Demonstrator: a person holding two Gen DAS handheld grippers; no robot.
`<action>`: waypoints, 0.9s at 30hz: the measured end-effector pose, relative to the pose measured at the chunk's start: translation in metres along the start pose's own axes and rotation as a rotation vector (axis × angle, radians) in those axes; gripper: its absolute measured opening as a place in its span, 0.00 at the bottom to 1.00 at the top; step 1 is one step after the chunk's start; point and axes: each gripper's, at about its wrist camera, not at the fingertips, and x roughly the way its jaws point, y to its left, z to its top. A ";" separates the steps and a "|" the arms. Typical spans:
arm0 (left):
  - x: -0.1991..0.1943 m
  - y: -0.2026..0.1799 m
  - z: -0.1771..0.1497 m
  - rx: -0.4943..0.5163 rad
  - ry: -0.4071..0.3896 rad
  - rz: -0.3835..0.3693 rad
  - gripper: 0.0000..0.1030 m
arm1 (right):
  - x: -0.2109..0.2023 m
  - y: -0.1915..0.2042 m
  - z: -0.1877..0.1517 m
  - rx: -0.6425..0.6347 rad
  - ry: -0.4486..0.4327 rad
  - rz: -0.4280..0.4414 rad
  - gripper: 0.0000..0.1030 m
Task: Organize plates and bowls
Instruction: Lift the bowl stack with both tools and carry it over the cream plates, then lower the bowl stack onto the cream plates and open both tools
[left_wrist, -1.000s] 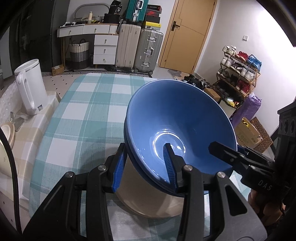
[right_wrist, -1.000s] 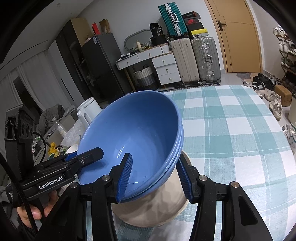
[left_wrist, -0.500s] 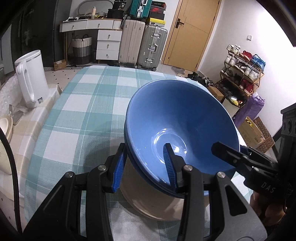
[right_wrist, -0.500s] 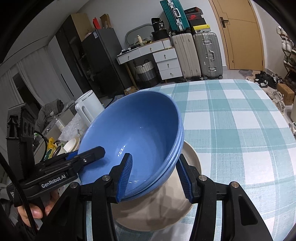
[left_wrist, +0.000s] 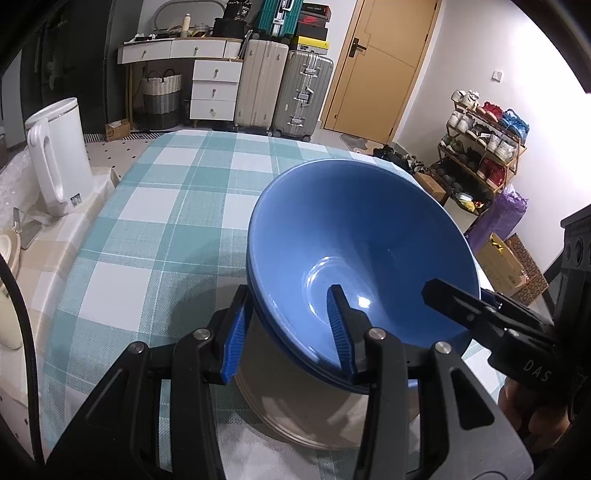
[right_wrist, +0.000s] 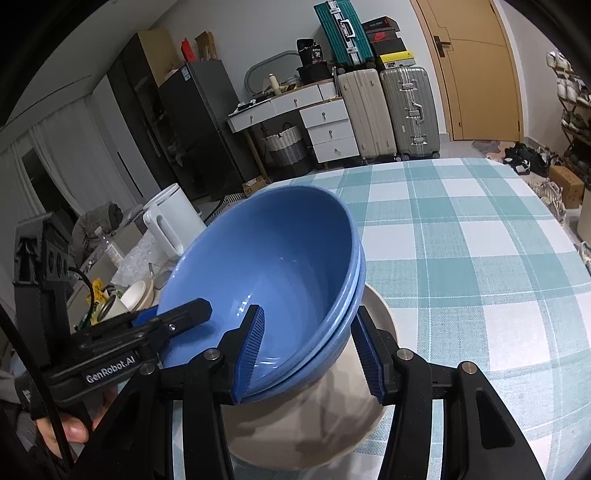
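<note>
Bowls (left_wrist: 362, 251): two blue bowls, nested, are being carried tilted, just above the plates.
Left gripper (left_wrist: 288, 336): its jaws are standing narrow and gripping the near rim of the bowls, one finger outside, one inside the well.
Right gripper (right_wrist: 308, 350): its jaws are clamping the opposite rim in the same way, one finger in, one out.
Plates (right_wrist: 306, 421): a beige stack is lying on the table (left_wrist: 155, 206) directly under both jaws and under the bowls.
Risk, slip: glazed rims are being held by edge pinches only; the inner bowl is likely sitting loose in the outer and could be sliding out if the tilt is growing.
Risk, uneven lowering: if one hand is dropping faster than the other, the foot may be striking the plates edge-first, chipping or knocking the stack off centre.
Risk, early release: opening one pair of jaws before the foot is seated would be letting the bowls swing on the other pair.
Risk, trapped finger: the outer fingers are riding low beside the plates and may be catching a plate rim.
Left view only: a layered plate edge beneath the jaws, a shoe rack (left_wrist: 484, 147) beyond the right gripper.
Right view only: the double rim line of the bowls, a fridge (right_wrist: 192, 129), a hand (right_wrist: 70, 424) on the left gripper's handle.
Both views: a white kettle (left_wrist: 55, 155) to the left of the jaws.
</note>
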 end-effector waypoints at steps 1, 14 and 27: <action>0.003 0.002 0.001 -0.008 -0.003 -0.007 0.38 | 0.001 0.000 0.000 -0.001 -0.003 0.002 0.49; 0.005 0.005 -0.001 0.020 -0.022 0.000 0.39 | 0.001 -0.001 0.001 0.023 -0.011 0.011 0.50; 0.000 0.002 -0.003 0.043 -0.024 0.013 0.47 | -0.002 -0.003 -0.004 0.024 -0.028 0.011 0.50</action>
